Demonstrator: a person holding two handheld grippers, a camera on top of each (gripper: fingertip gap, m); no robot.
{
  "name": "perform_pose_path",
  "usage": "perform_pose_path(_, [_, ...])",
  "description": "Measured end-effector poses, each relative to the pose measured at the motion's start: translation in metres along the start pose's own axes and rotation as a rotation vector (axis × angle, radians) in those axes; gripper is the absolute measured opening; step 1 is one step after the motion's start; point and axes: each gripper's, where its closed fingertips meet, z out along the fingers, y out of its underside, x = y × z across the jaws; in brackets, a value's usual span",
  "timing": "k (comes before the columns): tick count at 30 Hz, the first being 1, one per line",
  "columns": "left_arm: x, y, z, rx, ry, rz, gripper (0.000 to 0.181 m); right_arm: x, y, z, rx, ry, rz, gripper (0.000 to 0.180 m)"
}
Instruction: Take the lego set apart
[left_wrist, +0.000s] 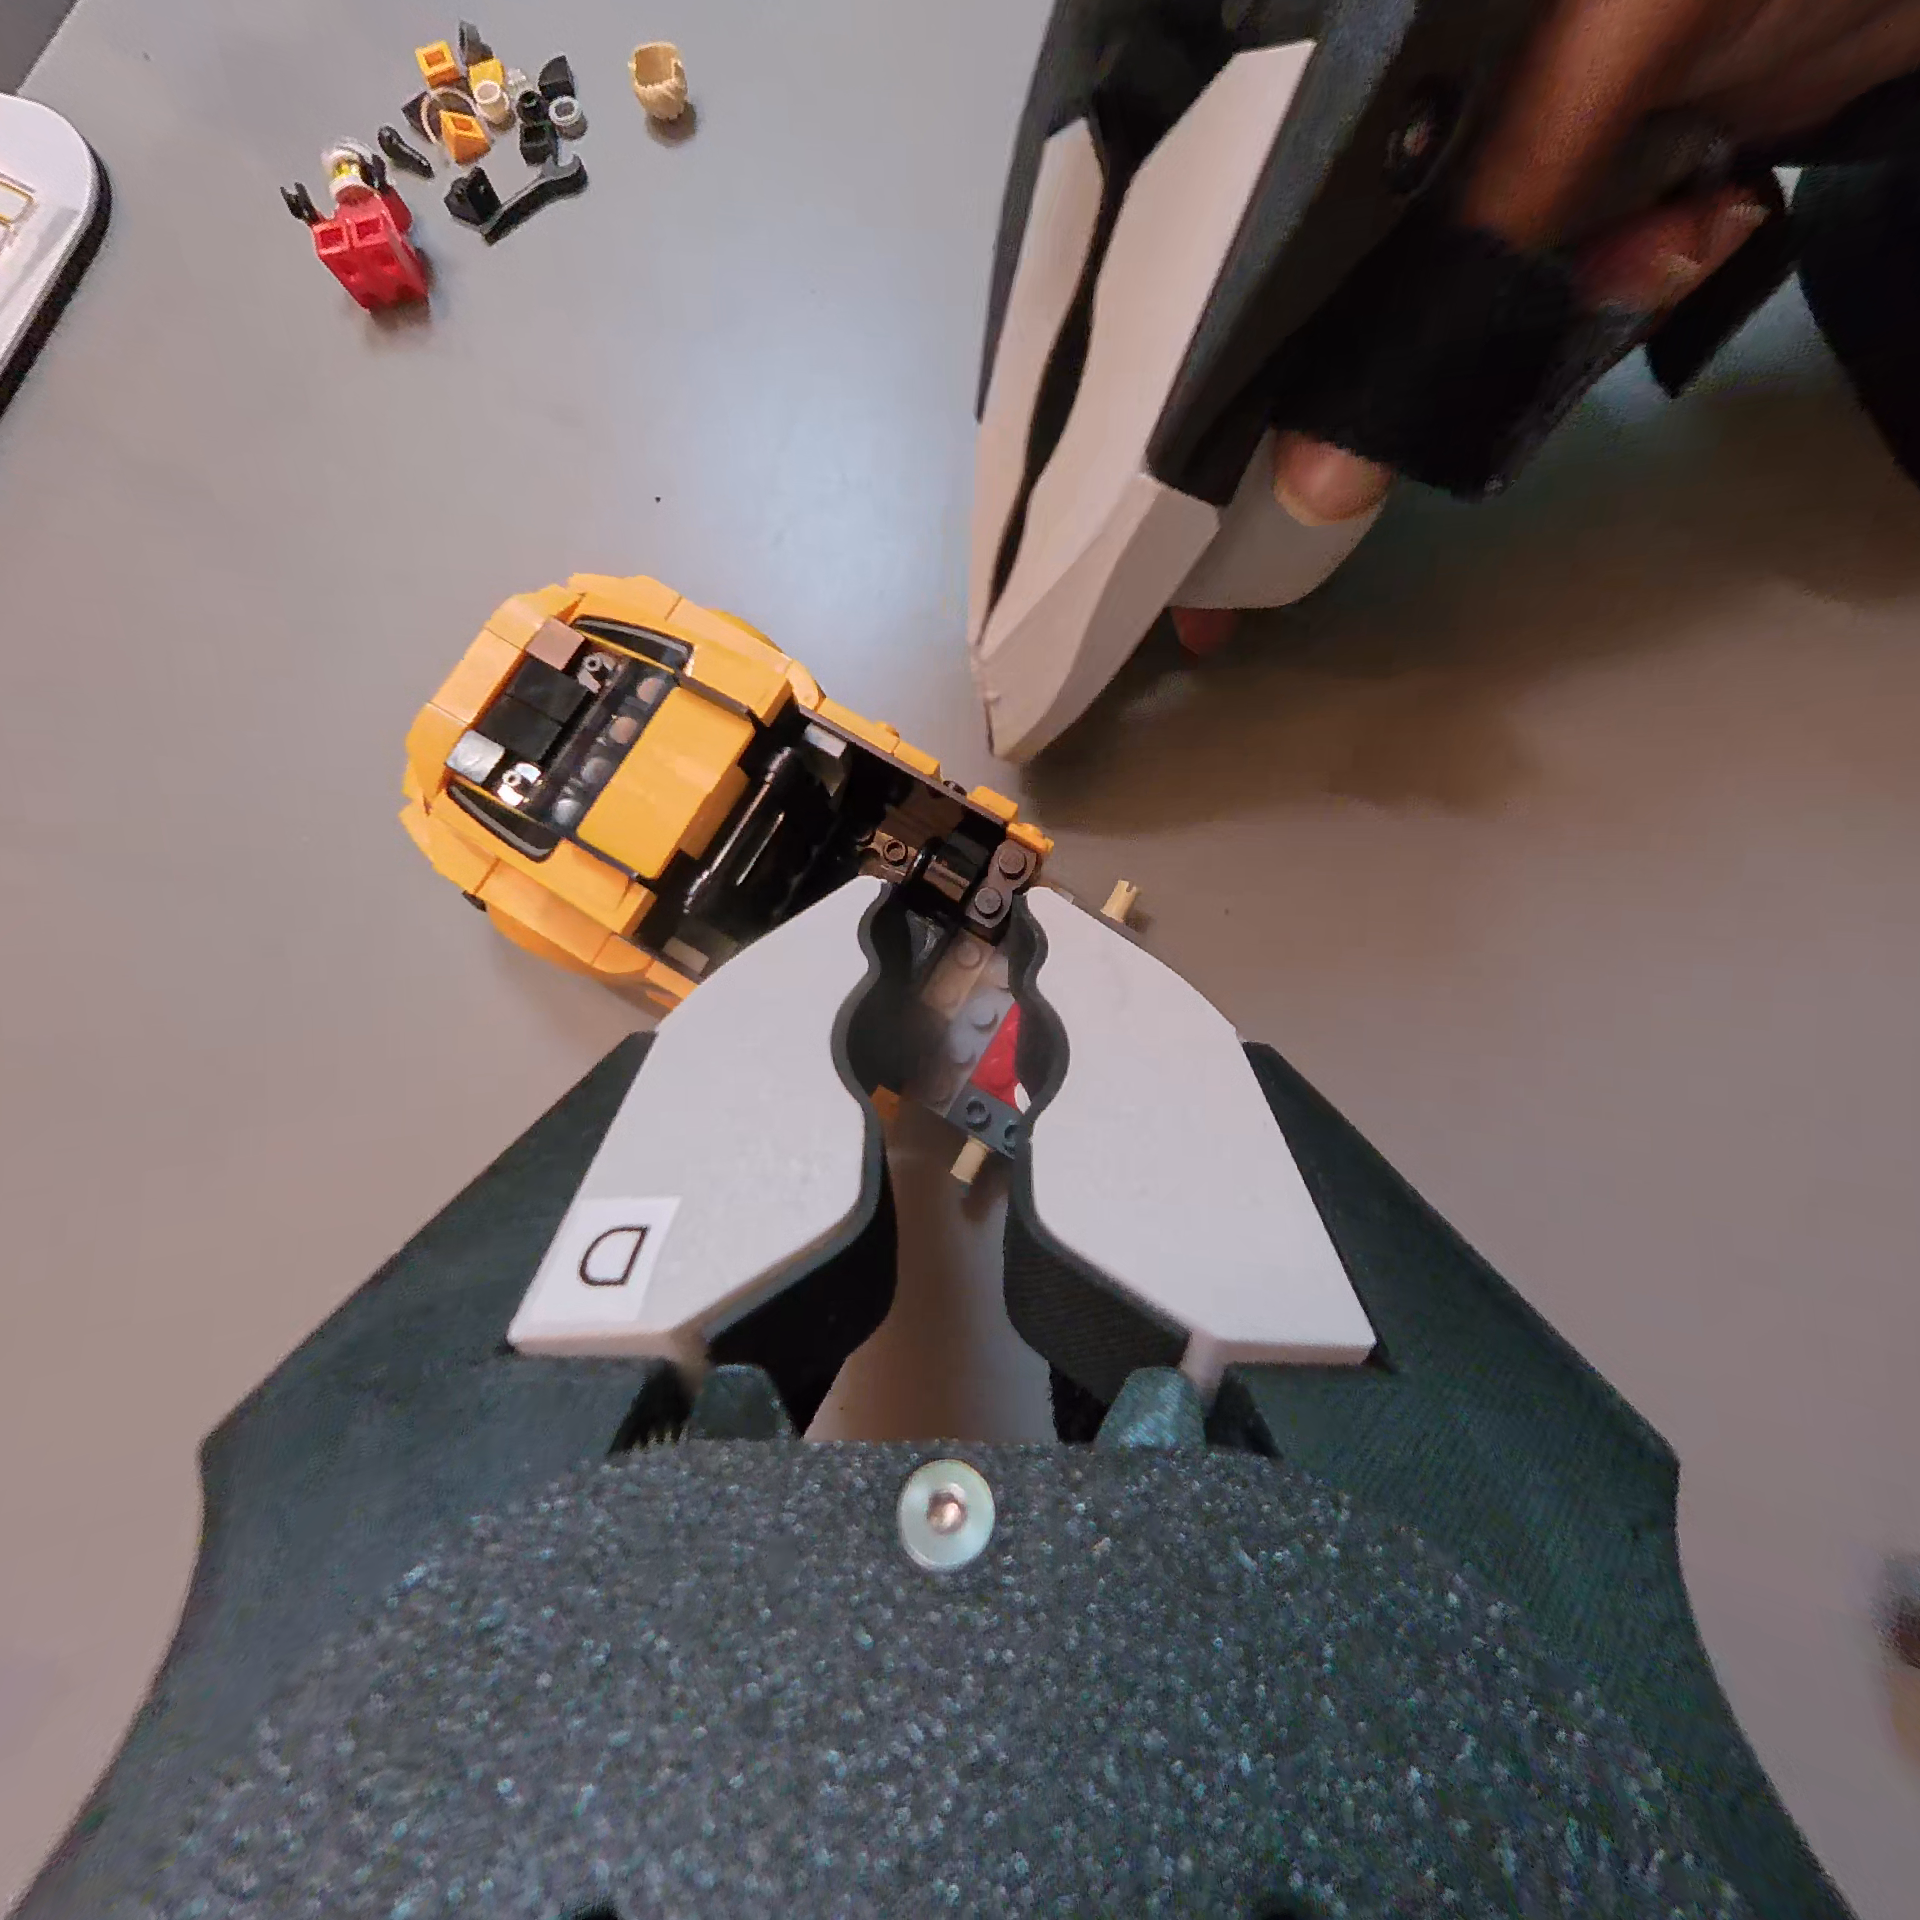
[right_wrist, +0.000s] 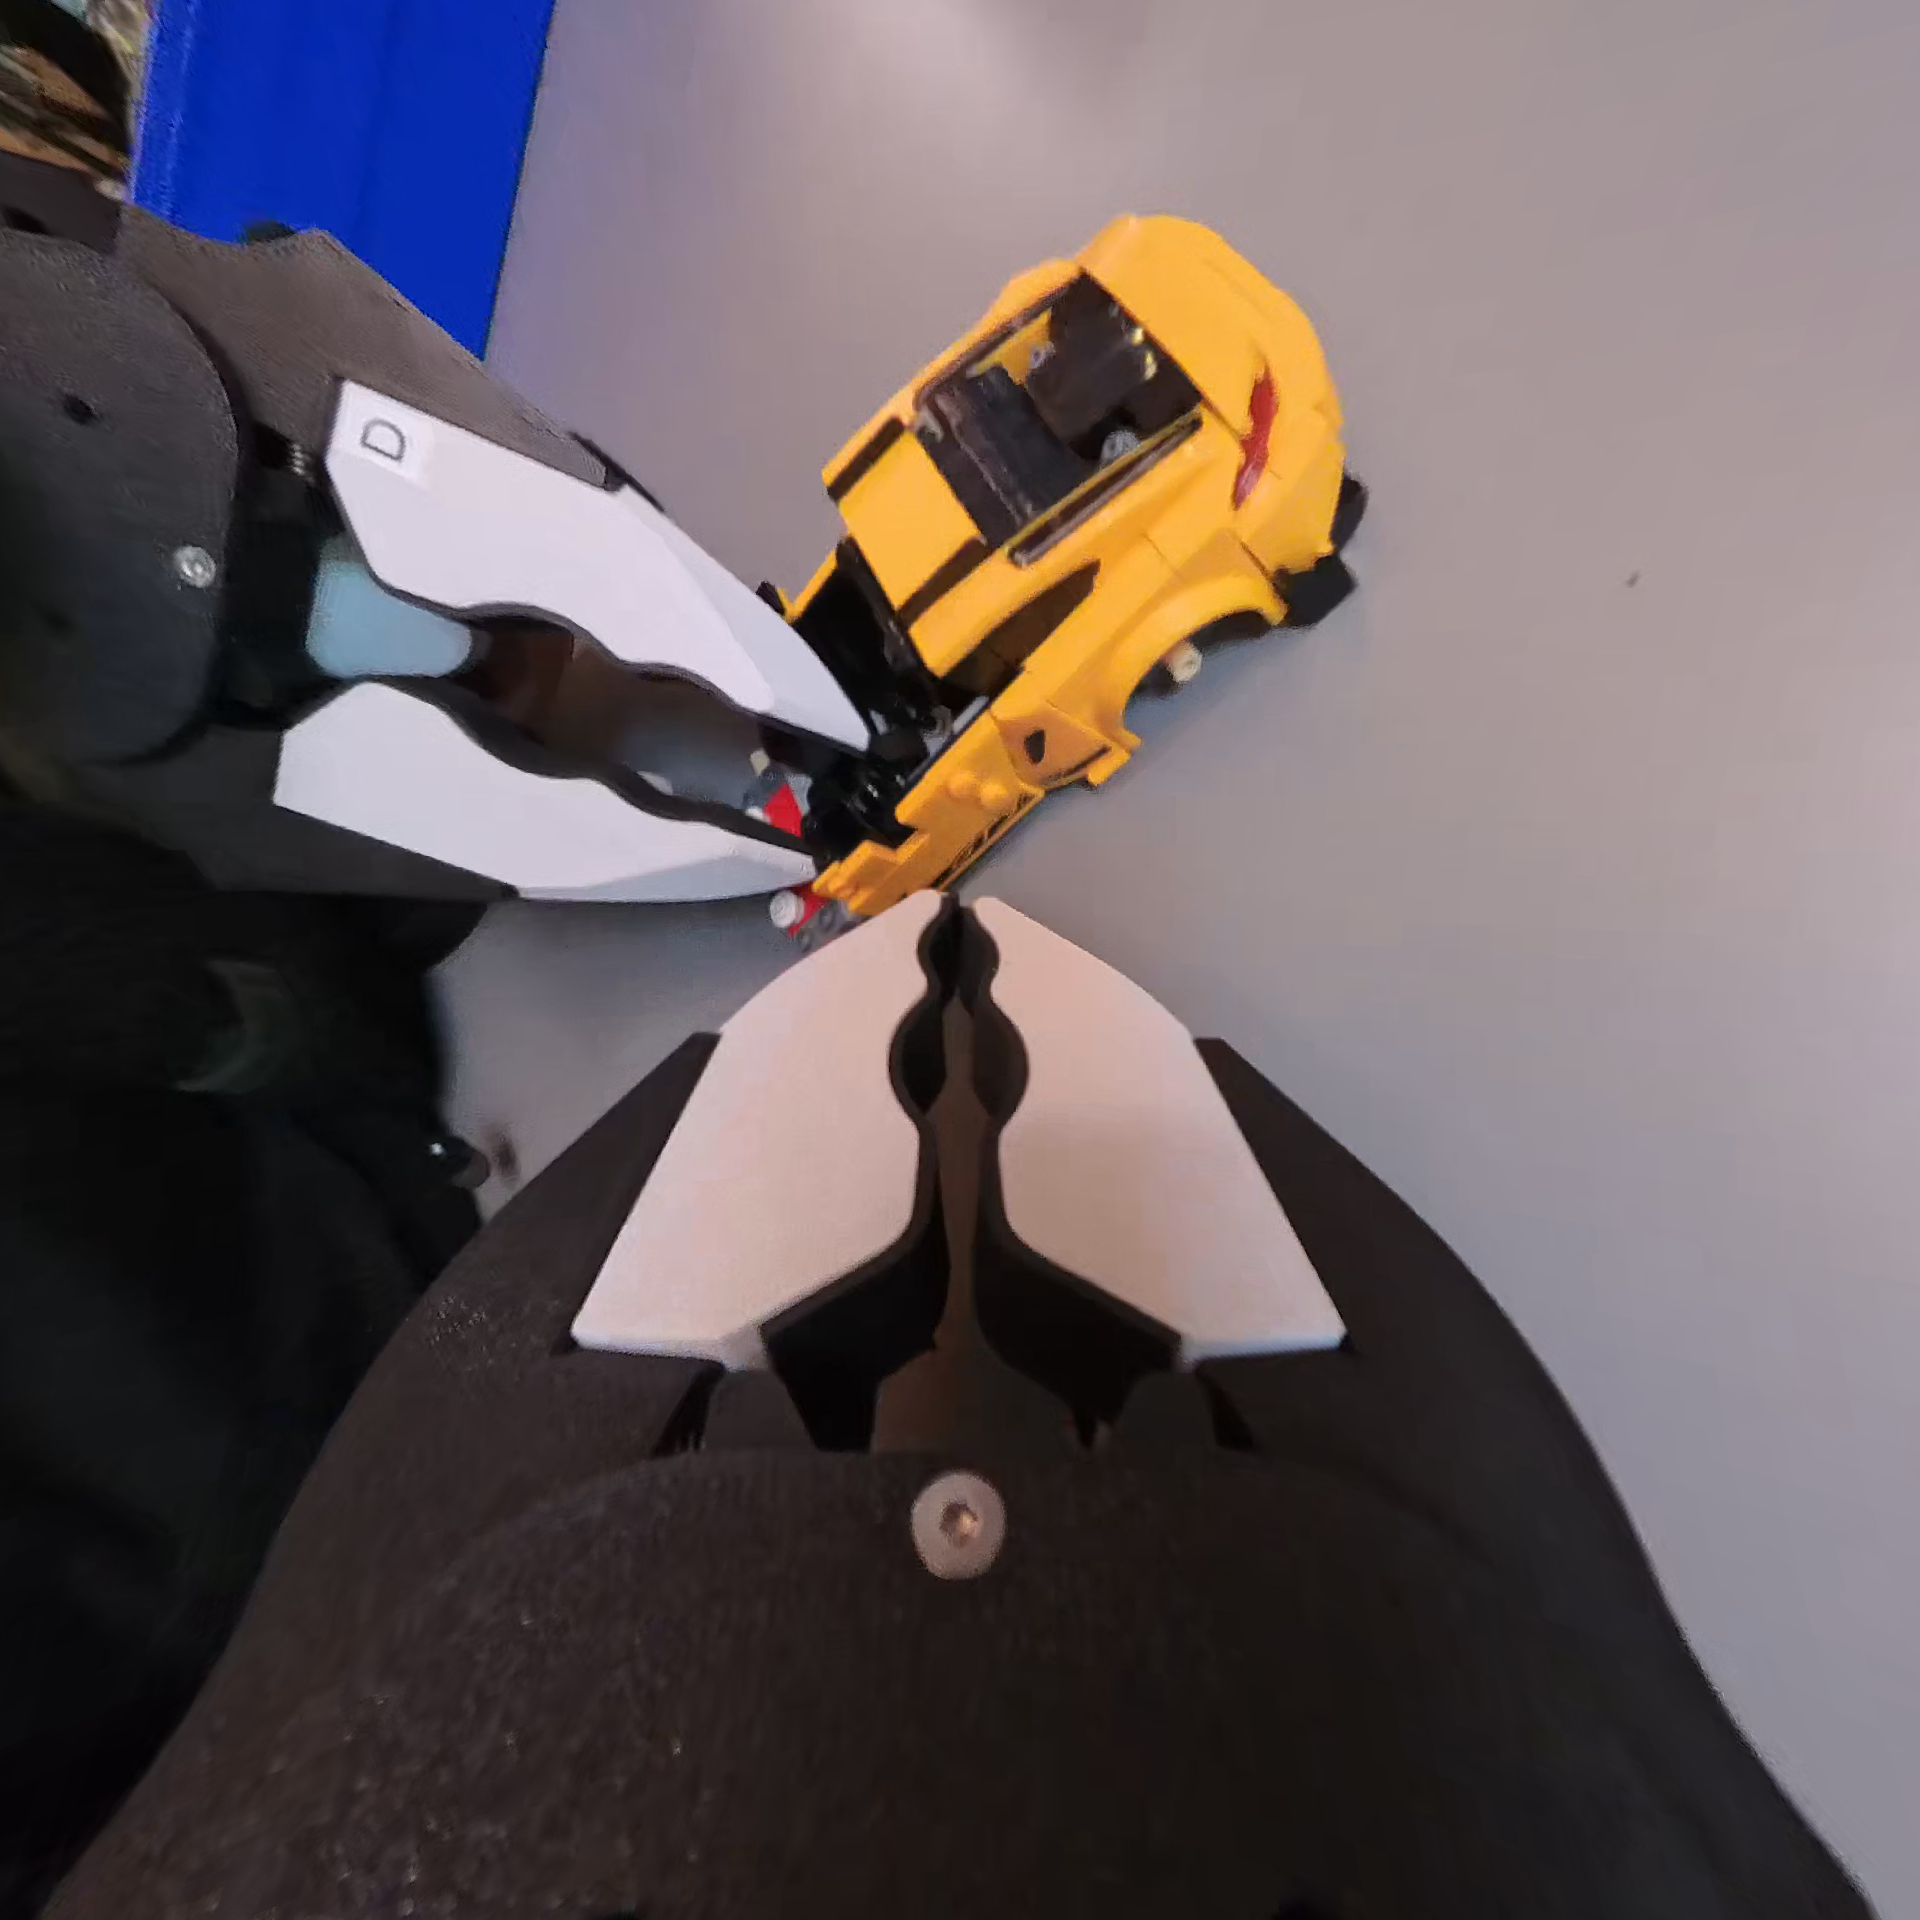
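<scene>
The orange-yellow lego car (left_wrist: 623, 790) lies on the grey table (left_wrist: 1455, 1039) with its roof off and its black inside showing. My left gripper (left_wrist: 951, 914) is shut on the car's stripped front end, a grey, red and black chassis block (left_wrist: 977, 1039). The right wrist view shows the same grip (right_wrist: 831, 800) on the car (right_wrist: 1091, 520). My right gripper (right_wrist: 954, 909) is shut, its tips just in front of the car's near lower edge. In the left wrist view it (left_wrist: 997, 717) hovers to the right of the car, apart from it. I see nothing between its pads.
A pile of small black, orange and grey pieces (left_wrist: 488, 125) lies at the far left, with a red minifigure body (left_wrist: 369, 255) and a tan hair piece (left_wrist: 657, 91). A tan pin (left_wrist: 1122, 899) lies by the car. A white object (left_wrist: 42, 239) sits at the left edge. A blue surface (right_wrist: 343, 156) stands beyond the table.
</scene>
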Motion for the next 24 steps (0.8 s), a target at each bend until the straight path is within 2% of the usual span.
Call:
perform_pose_path(4, [0.001, -0.001, 0.001, 0.002, -0.010, -0.018, 0.021, -0.016, -0.008, -0.006, 0.057, -0.065, 0.047, 0.000])
perform_pose_path(6, [0.001, -0.002, 0.002, 0.003, -0.018, -0.031, 0.020, -0.014, -0.007, -0.004, 0.044, -0.059, 0.066, 0.012])
perform_pose_path(9, [0.003, -0.004, 0.003, 0.004, -0.032, -0.047, 0.020, -0.013, -0.005, 0.000, 0.038, -0.078, 0.106, 0.016])
perform_pose_path(24, [0.004, -0.004, 0.003, -0.002, -0.043, -0.044, 0.020, -0.014, -0.002, -0.003, 0.035, -0.174, 0.175, 0.002])
